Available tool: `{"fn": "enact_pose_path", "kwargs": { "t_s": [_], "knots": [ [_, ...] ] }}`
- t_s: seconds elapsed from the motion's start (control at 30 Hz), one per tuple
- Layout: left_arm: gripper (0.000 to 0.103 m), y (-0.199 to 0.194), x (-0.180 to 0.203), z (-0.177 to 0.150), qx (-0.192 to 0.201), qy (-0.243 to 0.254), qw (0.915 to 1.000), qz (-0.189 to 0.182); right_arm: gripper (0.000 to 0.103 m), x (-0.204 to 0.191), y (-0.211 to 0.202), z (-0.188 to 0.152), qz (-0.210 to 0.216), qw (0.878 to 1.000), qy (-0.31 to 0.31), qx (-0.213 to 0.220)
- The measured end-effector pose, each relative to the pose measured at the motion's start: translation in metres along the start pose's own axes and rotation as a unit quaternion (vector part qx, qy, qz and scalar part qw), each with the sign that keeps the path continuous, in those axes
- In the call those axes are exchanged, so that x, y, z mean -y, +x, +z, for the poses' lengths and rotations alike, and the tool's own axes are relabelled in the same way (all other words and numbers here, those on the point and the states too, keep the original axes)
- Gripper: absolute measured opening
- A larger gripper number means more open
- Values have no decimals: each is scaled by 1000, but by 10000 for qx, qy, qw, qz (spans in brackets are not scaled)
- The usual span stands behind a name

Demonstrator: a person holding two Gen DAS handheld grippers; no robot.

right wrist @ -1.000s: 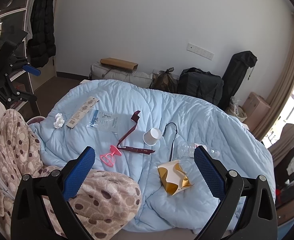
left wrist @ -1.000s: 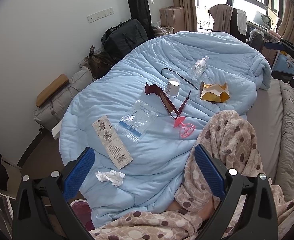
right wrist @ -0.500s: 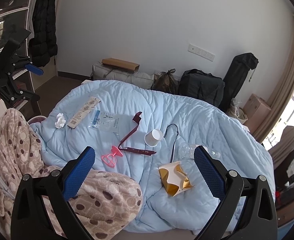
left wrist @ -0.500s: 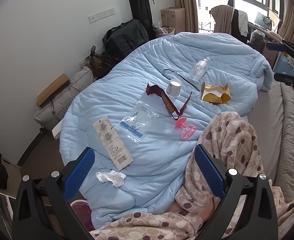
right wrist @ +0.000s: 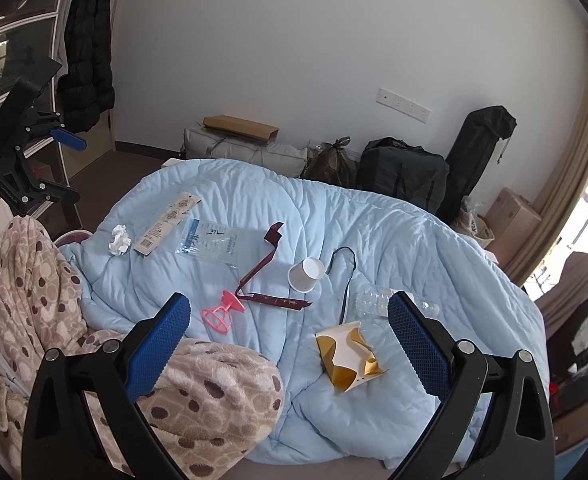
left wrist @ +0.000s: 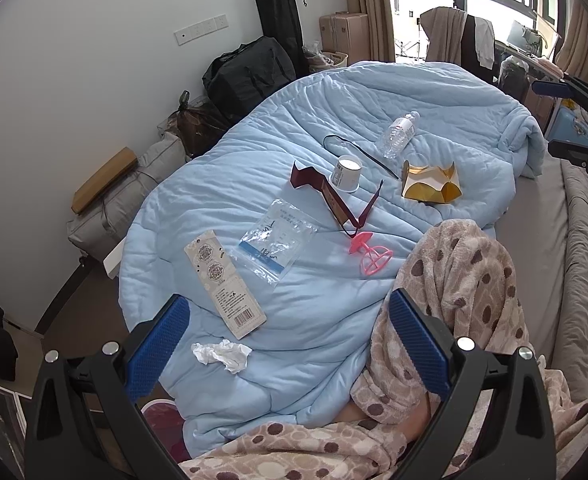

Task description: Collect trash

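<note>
Left tool (left wrist: 288, 336): held above the bed's near end, blue pads wide apart, gripping nothing; its body cuts off the lower frame.
Right tool (right wrist: 288, 336): above the bed's other side, pads wide apart, gripping nothing.
Bed: covered by a light blue quilt (left wrist: 334, 120); the far edge runs behind bags along the wall.
Crumpled tissue (left wrist: 222, 354): on the quilt's near edge, just ahead of the left tool.
Barcode card (left wrist: 224, 284): flat beside the tissue, print too small to read.
Clear zip bag (left wrist: 274, 240): next to the card, contents unclear.
Pink plastic piece (left wrist: 370, 252): near the spotted blanket (left wrist: 454, 280), shape hard to name.
Maroon ribbon (left wrist: 334, 200): folded, mid-quilt.
Paper cup (left wrist: 346, 174): lying on its side, touching the ribbon.
Black cord (left wrist: 358, 150): looped behind the cup.
Water bottle (left wrist: 398, 134): lying down; partly hidden by a pad in the right view.
Gold box (left wrist: 432, 184): open, near the quilt's far fold.
</note>
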State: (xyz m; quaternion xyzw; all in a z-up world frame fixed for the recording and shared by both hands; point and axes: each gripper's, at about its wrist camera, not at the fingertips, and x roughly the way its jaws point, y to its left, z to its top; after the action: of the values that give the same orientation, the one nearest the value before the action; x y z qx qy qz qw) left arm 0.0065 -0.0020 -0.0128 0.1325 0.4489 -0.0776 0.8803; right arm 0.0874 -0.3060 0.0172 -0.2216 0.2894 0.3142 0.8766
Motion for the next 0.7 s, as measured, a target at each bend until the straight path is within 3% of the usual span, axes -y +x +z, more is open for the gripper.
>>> {"fn": "enact_pose_path", "kwargs": {
  "t_s": [0.7],
  "knots": [
    [98,2,1,-6,-13,33,10000,11,96,0,-1,-3,-7,10000,0,9]
  ]
}}
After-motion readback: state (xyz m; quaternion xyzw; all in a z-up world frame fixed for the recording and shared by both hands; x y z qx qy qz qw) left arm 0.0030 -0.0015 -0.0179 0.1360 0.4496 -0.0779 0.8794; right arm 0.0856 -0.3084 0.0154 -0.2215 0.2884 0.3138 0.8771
